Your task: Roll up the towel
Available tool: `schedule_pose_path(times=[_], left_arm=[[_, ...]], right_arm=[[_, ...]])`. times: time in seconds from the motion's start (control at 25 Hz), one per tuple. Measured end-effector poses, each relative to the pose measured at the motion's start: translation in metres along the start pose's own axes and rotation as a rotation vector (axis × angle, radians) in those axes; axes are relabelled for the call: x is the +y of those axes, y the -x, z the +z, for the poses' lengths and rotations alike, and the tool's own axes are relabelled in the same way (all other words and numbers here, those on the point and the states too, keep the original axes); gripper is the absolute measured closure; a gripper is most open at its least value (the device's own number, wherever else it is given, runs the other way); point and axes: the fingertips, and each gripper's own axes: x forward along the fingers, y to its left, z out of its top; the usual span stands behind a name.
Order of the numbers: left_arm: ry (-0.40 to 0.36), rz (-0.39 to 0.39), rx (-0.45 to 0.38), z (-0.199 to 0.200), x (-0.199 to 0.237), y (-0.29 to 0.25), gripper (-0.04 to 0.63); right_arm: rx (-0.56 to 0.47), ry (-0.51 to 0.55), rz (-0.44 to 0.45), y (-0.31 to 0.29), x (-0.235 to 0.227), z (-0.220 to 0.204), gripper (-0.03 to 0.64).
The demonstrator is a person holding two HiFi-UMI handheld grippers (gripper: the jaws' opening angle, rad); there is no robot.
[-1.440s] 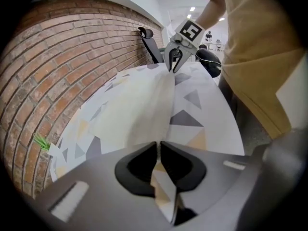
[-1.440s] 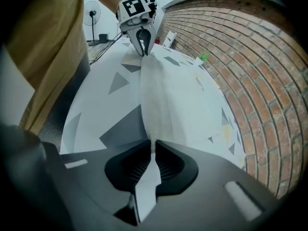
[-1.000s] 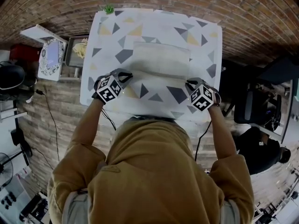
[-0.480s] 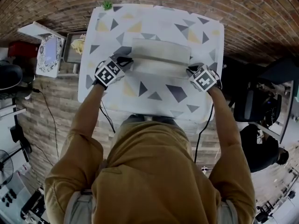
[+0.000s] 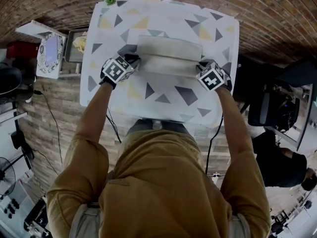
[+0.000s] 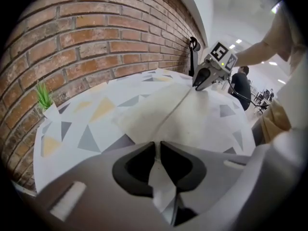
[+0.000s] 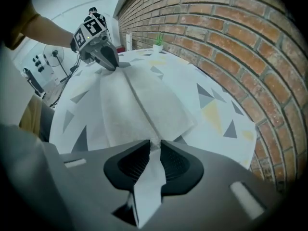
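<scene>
i see the towel (image 5: 169, 57) lying flat near the middle of the counter (image 5: 163, 19), a little closer to the far edge by the brick wall (image 5: 257, 14) than to the near edge; it is pale and wide, and a straight crease runs across it from one gripper to the other; the left gripper (image 5: 132, 61) sits at the towel's left end, its jaws pressed together on a thin flap of the cloth, which passes back between the pads in the left gripper view; the right gripper (image 5: 202, 67) sits at the towel's right end and pinches a flap of cloth the same way; its jaws have just been opening a touch, with the cloth between the pads; both grippers point steeply down at the counter, level with each other across the towel; a small green plant (image 5: 110, 0) stands at the far left corner of the counter, well apart from the towel.
</scene>
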Motion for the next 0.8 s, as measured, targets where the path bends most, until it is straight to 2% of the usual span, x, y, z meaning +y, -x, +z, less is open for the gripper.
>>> schedule_pose_path(times=[0.08, 0.16, 0.28, 0.48, 0.8], left_arm=[[0.013, 0.037, -0.005, 0.005, 0.001, 0.002, 0.49], [0.038, 0.089, -0.034, 0.008, 0.005, 0.008, 0.428], [0.051, 0.17, -0.089, 0.008, 0.014, 0.023, 0.416], [-0.017, 0.188, -0.104, -0.002, -0.004, 0.036, 0.416], [-0.223, 0.126, -0.05, -0.017, -0.06, 0.032, 0.414]], right_arm=[[-0.029, -0.041, -0.048, -0.002, -0.004, 0.0, 0.535], [-0.069, -0.081, -0.091, 0.001, -0.009, -0.002, 0.51], [-0.131, -0.102, -0.161, 0.015, -0.019, -0.005, 0.437], [-0.149, 0.031, -0.212, 0.034, -0.006, -0.015, 0.416], [-0.122, 0.284, -0.233, 0.03, 0.036, -0.019, 0.406]])
